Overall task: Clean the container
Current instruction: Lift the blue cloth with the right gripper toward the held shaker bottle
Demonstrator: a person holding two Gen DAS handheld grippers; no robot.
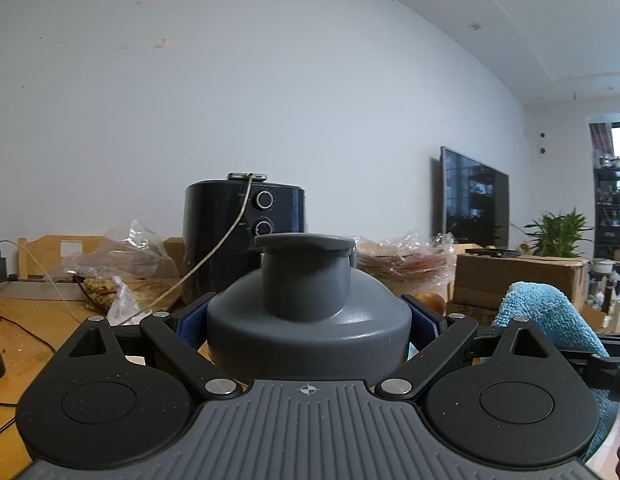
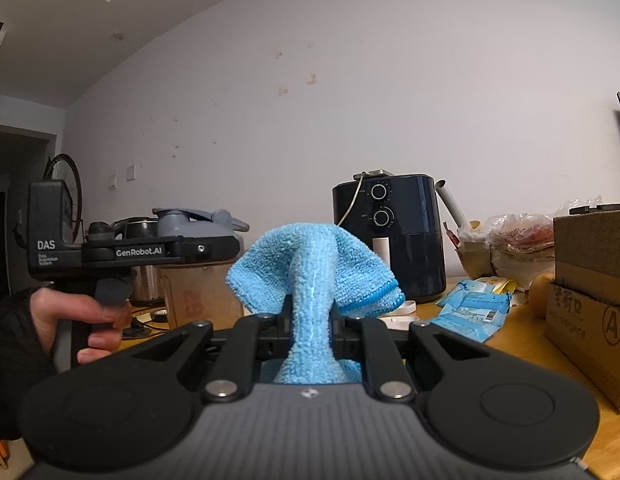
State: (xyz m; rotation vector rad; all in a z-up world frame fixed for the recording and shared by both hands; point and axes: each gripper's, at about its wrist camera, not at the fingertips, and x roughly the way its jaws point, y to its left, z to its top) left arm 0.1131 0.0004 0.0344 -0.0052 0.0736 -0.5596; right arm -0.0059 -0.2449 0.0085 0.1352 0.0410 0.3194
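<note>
My left claw (image 1: 308,320) clamps the grey container (image 1: 308,312) by its lid, level before me. My right claw (image 2: 310,320), just beside it, pinches a blue cloth (image 2: 313,268). I should steady the container and wipe firmly around it.

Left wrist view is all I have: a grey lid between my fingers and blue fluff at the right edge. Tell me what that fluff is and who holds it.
Observer: It is a blue microfibre cloth, pinched in the right gripper, whose jaws are shut on it.
Operator: Report what my own gripper looks like from there.
Observer: The left gripper is held level by a hand on its handle, with the grey container lid clamped at its front.
Operator: Say what lies on the table beside the cloth.
Observer: Blue snack packets lie flat before the black air fryer.
</note>
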